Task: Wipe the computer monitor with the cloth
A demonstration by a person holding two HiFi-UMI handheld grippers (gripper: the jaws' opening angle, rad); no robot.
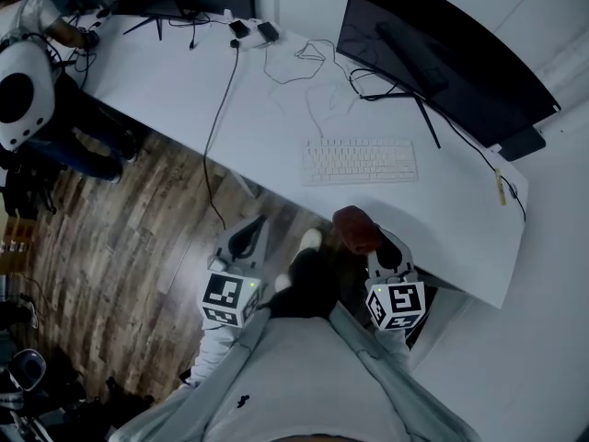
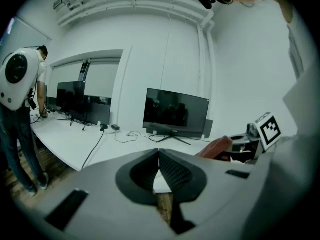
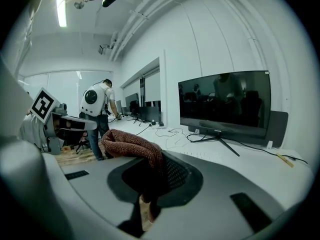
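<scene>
We're looking down on a long white desk (image 1: 184, 90) over a wood-plank floor (image 1: 120, 238), with the computer monitor (image 1: 442, 44) sitting dark up at one o'clock and a white keyboard (image 1: 359, 161) just in front of it. The right gripper (image 1: 379, 247) is hovering at five o'clock, off the desk edge, and the reddish cloth (image 1: 357, 228) is bunching over its tips. The left gripper (image 1: 247, 239) is hanging beside it at seven o'clock, above the floor.

From the left gripper view, the left gripper (image 2: 159, 153) is showing its jaws pressed together with nothing between them. The monitor (image 2: 175, 115) is standing at twelve o'clock, well apart, and the cloth (image 2: 217, 146) is peeking in at three o'clock.

From the right gripper view, the right gripper (image 3: 158, 159) is clamping the cloth (image 3: 132, 146), which is draping out toward ten o'clock. The monitor (image 3: 225, 104) is waiting at two o'clock, with the cloth nowhere near touching it. A person (image 3: 97, 109) is standing at the far desk.
</scene>
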